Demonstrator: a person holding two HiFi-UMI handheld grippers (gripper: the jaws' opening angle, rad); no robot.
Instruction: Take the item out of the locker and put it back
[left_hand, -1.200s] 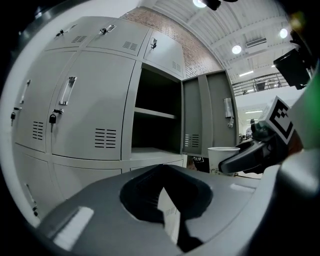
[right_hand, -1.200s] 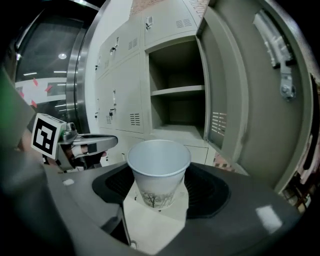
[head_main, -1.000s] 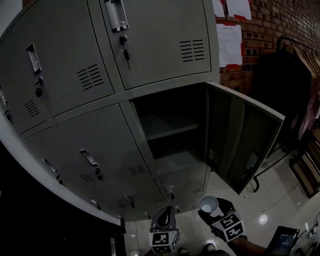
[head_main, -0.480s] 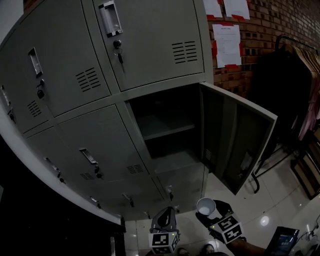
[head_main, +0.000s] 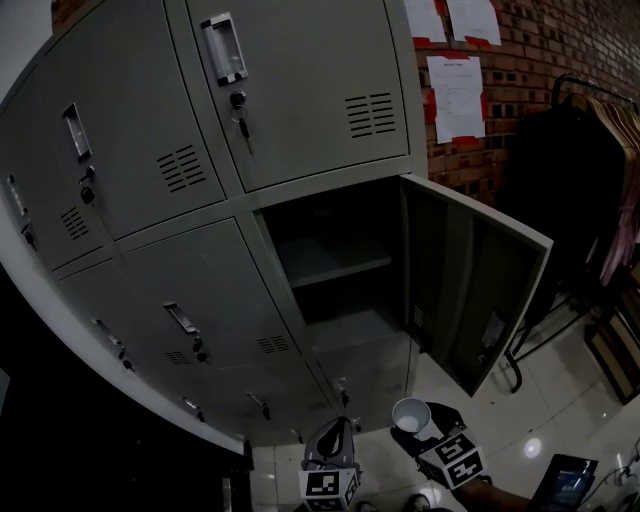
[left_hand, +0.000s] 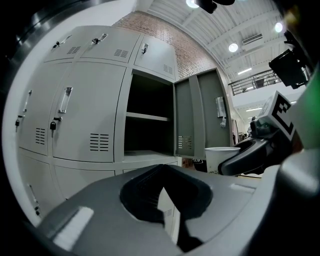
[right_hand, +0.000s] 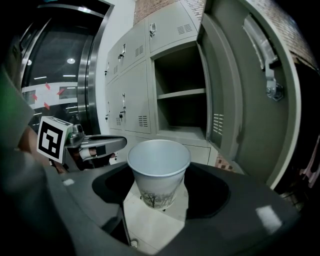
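Observation:
A white paper cup (head_main: 411, 413) stands upright between the jaws of my right gripper (head_main: 422, 428), which is shut on it, low in front of the lockers. In the right gripper view the cup (right_hand: 159, 167) has a tree print near its base and is empty. The open locker compartment (head_main: 335, 265) has one inner shelf and nothing on it; its door (head_main: 470, 290) swings out to the right. My left gripper (head_main: 332, 432) hangs just left of the cup, jaws together and empty. The left gripper view shows the cup (left_hand: 220, 159) at its right.
Closed locker doors with handles and keys (head_main: 240, 110) surround the open one. On the right, dark clothes hang on a rack (head_main: 580, 160) and papers (head_main: 458, 90) are pinned to the brick wall. A dark device (head_main: 568, 482) lies at the bottom right above the glossy tile floor.
The head view has shifted slightly. Both grippers stay low before the open locker, and the cup stays in the right gripper.

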